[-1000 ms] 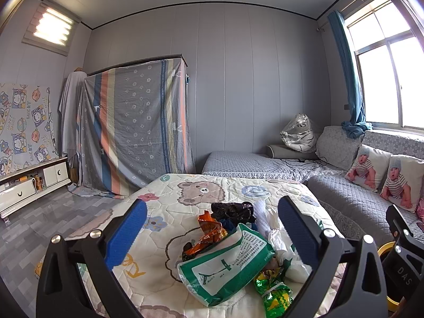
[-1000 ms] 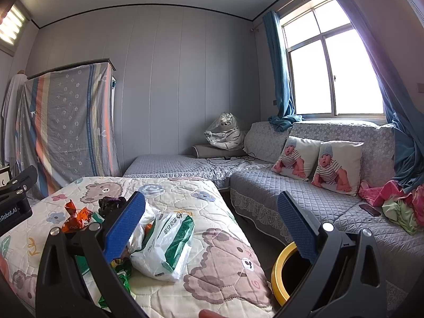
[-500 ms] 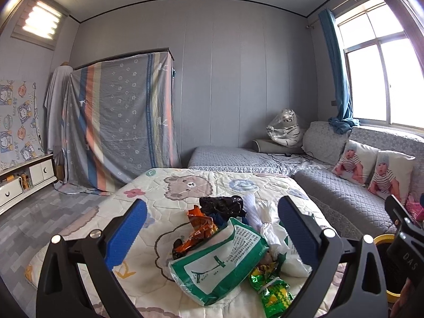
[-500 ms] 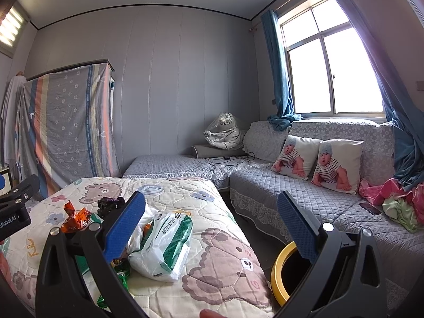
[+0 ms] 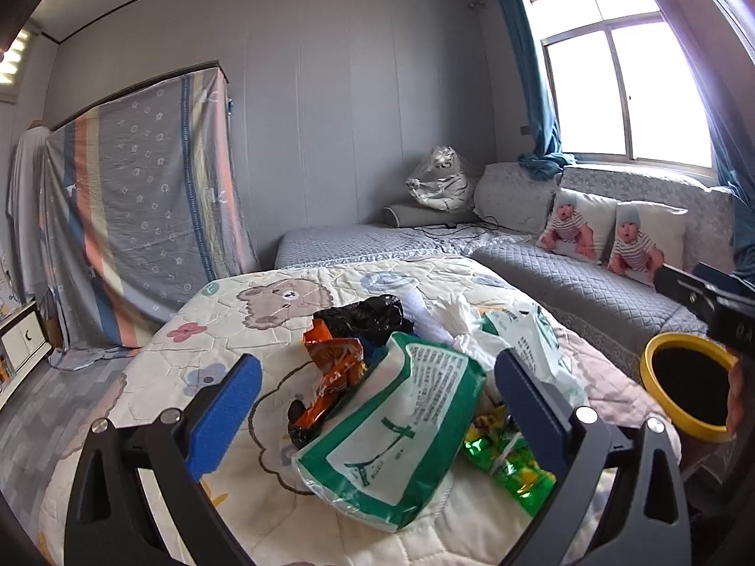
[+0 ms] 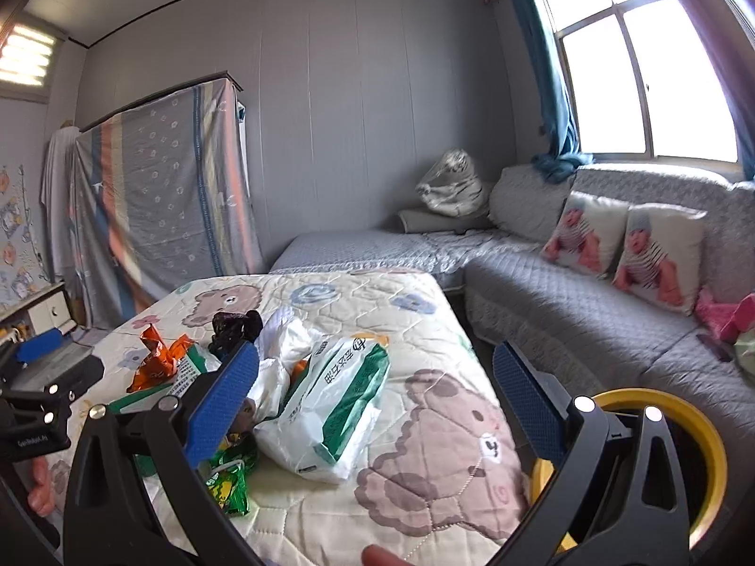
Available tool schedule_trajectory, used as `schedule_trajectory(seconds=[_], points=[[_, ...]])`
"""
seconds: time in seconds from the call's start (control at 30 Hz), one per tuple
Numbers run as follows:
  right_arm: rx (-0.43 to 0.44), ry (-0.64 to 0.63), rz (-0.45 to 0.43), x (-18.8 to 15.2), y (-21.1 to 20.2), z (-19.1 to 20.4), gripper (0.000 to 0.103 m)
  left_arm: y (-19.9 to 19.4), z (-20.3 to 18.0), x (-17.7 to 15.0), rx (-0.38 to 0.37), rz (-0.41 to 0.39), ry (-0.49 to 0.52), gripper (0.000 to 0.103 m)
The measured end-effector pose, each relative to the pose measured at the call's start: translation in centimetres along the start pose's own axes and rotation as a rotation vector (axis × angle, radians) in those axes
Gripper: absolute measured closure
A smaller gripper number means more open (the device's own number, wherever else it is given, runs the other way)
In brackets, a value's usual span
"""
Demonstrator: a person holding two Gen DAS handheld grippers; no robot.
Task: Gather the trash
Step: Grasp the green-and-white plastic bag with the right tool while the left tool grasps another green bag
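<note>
A heap of trash lies on a quilt-covered table: a green-and-white plastic bag, an orange wrapper, a black bag, white tissue and a green foil wrapper. My left gripper hangs open just above the green-and-white bag, holding nothing. In the right wrist view a second green-and-white bag lies right of the pile, with the orange wrapper behind. My right gripper is open over it, empty. A yellow-rimmed bin stands by the table's right side.
A grey quilted sofa with two picture cushions runs along the right under the window. A low grey bed lies behind the table. A wardrobe under a striped sheet stands at the back left. The bin shows at the right.
Both grippers have tilted down and come closer to the trash pile; the left view swung right, bringing the sofa and bin into sight. Both stay open.
</note>
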State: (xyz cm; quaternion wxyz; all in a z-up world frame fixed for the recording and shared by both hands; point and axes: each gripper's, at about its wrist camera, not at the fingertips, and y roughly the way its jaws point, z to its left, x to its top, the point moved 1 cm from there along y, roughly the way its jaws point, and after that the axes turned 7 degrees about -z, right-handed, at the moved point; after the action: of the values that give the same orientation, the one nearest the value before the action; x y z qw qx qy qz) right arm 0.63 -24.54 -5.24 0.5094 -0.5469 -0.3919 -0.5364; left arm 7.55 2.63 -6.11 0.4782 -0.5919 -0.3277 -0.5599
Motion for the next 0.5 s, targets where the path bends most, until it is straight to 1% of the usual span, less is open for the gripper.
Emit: schedule_trajectory(seconds=[0.1,0.2,0.23,0.3,0.37,0.5], points=[[-0.007,-0.001,0.024,-0.7,1.2,-0.3,0.008,1.0,0.5,-1.0,-0.051,0.046,0.001,0.008],[-0.008,-0.010,0.089,-1.7,3.1,-0.4,0.008,2.1,1.0,-2.0,-0.083,0.076,-0.048,0.008],[-0.006,-0.011,0.109,-2.1,3.7,-0.4,0.008,2.3,1.1,-2.4,-0.083,0.080,-0.059,0.008],[0.001,-0.018,0.144,-2.7,5.1,-0.2,0.008,3.0,1.3,-3.1,-0.044,0.089,-0.065,0.008],[0.010,-0.035,0.167,-3.2,6.1,0.2,0.008,3.5,1.7,-3.7,-0.020,0.097,-0.077,0.008],[0.009,-0.060,0.215,-4.2,8.2,0.9,0.008,4.8,2.3,-4.6,0.030,0.146,-0.092,0.008]])
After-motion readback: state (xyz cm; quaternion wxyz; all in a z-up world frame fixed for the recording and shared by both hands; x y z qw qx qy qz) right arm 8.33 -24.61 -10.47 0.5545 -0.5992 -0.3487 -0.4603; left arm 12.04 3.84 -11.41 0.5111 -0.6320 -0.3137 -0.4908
